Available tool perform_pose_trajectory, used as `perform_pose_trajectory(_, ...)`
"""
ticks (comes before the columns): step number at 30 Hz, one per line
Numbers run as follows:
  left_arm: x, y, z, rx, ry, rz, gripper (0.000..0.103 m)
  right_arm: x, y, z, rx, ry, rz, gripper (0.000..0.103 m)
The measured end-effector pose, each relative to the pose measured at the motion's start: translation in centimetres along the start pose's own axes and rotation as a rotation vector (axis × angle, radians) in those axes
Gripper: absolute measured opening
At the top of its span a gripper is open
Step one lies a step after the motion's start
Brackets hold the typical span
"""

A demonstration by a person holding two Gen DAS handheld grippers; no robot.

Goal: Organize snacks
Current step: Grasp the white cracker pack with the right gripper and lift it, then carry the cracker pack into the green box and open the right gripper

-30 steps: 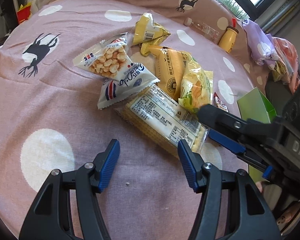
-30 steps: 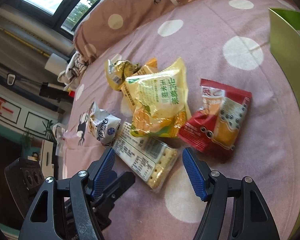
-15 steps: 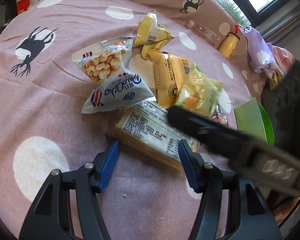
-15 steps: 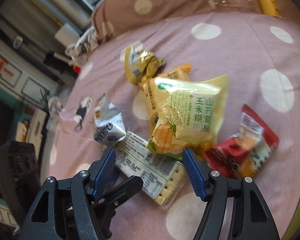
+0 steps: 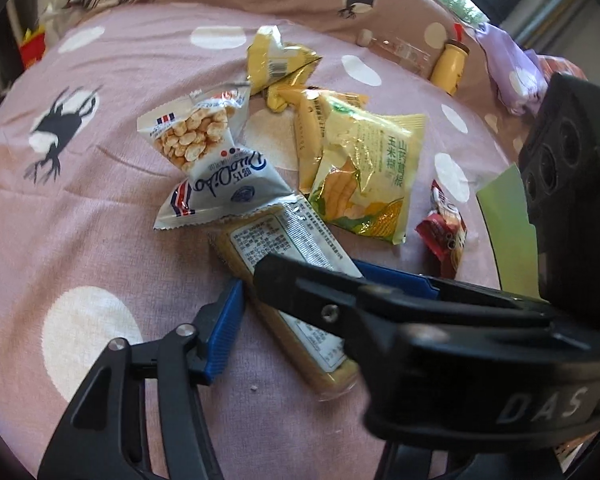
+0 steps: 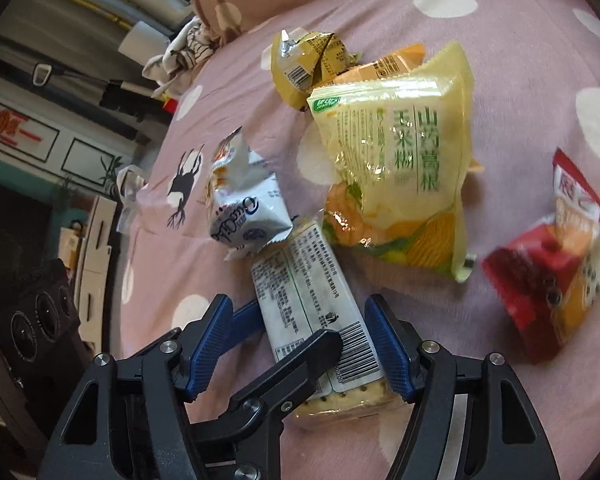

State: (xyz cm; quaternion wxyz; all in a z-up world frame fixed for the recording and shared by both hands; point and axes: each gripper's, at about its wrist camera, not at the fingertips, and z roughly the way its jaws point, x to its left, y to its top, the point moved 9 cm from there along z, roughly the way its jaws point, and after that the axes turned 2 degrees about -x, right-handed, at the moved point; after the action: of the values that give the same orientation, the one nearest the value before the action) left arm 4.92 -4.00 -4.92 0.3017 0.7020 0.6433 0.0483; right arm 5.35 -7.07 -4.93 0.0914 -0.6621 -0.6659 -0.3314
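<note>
A long cracker pack with a white label lies on the pink spotted bedcover; it also shows in the right wrist view. My right gripper is open, its blue pads on either side of the pack's near end. My left gripper is open around the same pack; its right finger is hidden behind the right gripper's black finger. Beyond lie a white-blue puff bag, a yellow corn snack bag, an orange pack, a crumpled yellow bag and a red packet.
A green box stands at the right edge of the bed. A yellow bottle and a clear bottle lie by the pillow at the back. A lilac bag sits far right. Furniture lies beyond the bed's left edge.
Both grippers have moved in onto the cracker pack. The right gripper now straddles its near end and crosses in front of the left gripper's right finger. Both stay open.
</note>
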Motion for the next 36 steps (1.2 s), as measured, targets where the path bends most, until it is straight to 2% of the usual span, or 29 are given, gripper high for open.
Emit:
perform_pose_trajectory(3,-0.4,0.2,-0.9,-0.058,0.045,0.063,0.048,0.7,-0.6,-0.5,0.001,0.02,0.009,0.065)
perform_pose_trajectory(6,-1.2,0.4,-2.2,-0.127,0.076,0.108,0.048,1.8,-0.9,-1.6,-0.044,0.005,-0.014,0.064)
perform_pose_trajectory(14,-4.9,1.6,-6.5,-0.308,0.039,0.205,0.047,3.1,-0.7,-7.5,-0.222,0.022,-0.035,0.064)
perform_pose_trajectory(22,-11.2,2.7,-8.5,-0.394,-0.025,0.31,0.045,0.9,0.4,-14.8,-0.416,0.003,0.004,0.064)
perform_pose_trajectory(29,-18.2,2.9,-7.8,-0.39,-0.117,0.434,0.044,-4.2,0.5,-20.9,-0.573,-0.042,0.12,0.064)
perform_pose_trajectory(36,-24.2,1.6,-5.6,-0.332,-0.187,0.535,0.04,-9.6,-0.2,-24.4,-0.66,-0.087,0.268,0.064)
